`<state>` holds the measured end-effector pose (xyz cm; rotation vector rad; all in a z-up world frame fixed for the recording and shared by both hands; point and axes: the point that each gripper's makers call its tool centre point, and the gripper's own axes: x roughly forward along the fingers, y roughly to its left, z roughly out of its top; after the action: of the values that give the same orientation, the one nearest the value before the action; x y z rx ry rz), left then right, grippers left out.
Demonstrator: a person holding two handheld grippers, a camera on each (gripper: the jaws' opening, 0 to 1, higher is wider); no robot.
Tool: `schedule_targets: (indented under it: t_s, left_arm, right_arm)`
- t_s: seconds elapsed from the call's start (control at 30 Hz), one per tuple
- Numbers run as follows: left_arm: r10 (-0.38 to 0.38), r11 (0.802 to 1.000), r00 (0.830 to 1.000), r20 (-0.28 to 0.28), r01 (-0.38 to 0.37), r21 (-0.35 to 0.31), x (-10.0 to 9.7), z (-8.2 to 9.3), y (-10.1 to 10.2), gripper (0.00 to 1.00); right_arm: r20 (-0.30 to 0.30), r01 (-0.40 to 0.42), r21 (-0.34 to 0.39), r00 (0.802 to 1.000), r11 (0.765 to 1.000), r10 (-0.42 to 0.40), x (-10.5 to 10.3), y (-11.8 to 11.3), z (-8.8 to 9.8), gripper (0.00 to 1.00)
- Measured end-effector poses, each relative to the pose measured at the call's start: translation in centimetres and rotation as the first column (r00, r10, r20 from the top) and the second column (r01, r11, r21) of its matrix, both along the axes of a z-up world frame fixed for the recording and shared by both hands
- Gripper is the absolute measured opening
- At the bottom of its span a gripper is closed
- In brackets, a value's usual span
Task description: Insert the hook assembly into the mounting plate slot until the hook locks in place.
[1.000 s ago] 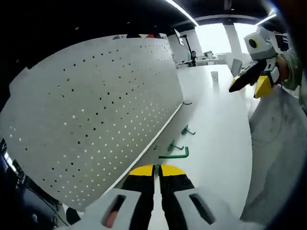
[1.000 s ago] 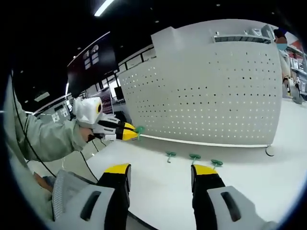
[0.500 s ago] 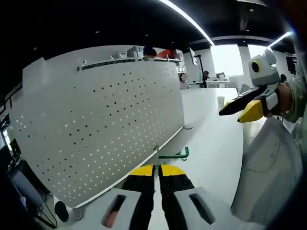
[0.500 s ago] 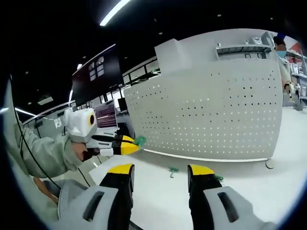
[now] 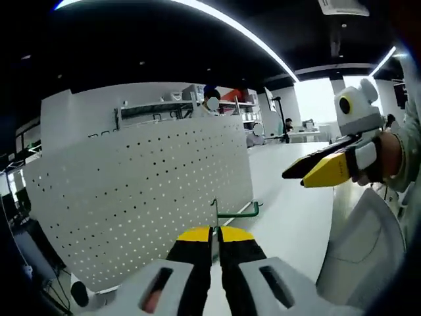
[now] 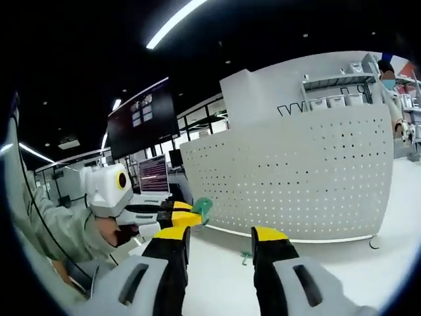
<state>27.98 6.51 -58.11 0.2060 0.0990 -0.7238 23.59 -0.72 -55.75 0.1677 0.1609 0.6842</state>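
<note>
My left gripper is shut on a green hook assembly, whose thin rod stands up from the jaws while its arm points right. Just beyond it stands the white perforated mounting plate, upright on the table; the hook is close to its lower right edge and apart from it. The right gripper comes in from the right, held in a hand. In the right gripper view my right gripper is open and holds nothing. There the left gripper holds the green hook in front of the plate.
The white table runs on past the plate. A loose green hook lies on it between my right jaws. A person and shelves stand behind the plate. A dark wall screen and a laptop are at the left.
Both cameras have tilted upward, so more ceiling and less table show. The left gripper keeps its hold on the hook. The loose hooks have slid out of the left gripper view.
</note>
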Motion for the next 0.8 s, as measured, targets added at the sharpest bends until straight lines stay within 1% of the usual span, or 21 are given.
schedule_targets:
  t_s: [0.03,0.07,0.17,0.23,0.4,0.57,0.67,0.8]
  left_arm:
    - [0.009,0.999,1.0,-0.003,-0.009,-0.046,-0.2,0.5,-0.1,0.03]
    - [0.012,0.998,1.0,-0.004,-0.012,-0.063,-0.3,0.8,-0.1,0.03]
    - [0.017,0.997,1.0,0.015,-0.016,-0.073,-0.9,1.4,-0.3,0.03]
    - [0.017,0.994,1.0,0.01,-0.016,-0.107,-1.2,1.9,-0.5,0.03]
    - [0.011,0.989,1.0,0.02,-0.008,-0.147,-2.2,2.9,-1.2,0.03]
    - [0.013,0.983,1.0,0.024,-0.008,-0.182,-2.5,3.5,-1.6,0.03]
    - [0.012,0.981,1.0,0.026,-0.007,-0.192,-2.6,3.7,-1.9,0.03]
    - [0.001,0.976,1.0,0.029,0.006,-0.219,-2.8,4.1,-2.3,0.03]
  right_arm:
    - [0.007,-0.004,0.003,1.0,1.0,0.004,-0.1,0.1,0.2,0.32]
    - [0.011,-0.006,0.004,1.0,1.0,0.006,-0.1,0.3,0.4,0.31]
    - [0.028,-0.016,0.017,0.999,1.0,0.016,-0.3,0.7,1.1,0.3]
    - [0.032,-0.023,0.024,0.999,0.999,0.023,-0.3,1.0,1.4,0.29]
    - [0.044,-0.041,0.046,0.998,0.998,0.039,-0.4,1.5,2.2,0.28]
    - [0.054,-0.052,0.06,0.997,0.997,0.048,-0.5,1.8,2.9,0.24]
    - [0.061,-0.056,0.068,0.997,0.996,0.052,-0.5,2.0,3.2,0.23]
    - [0.068,-0.058,0.083,0.996,0.995,0.053,-0.3,2.1,3.6,0.22]
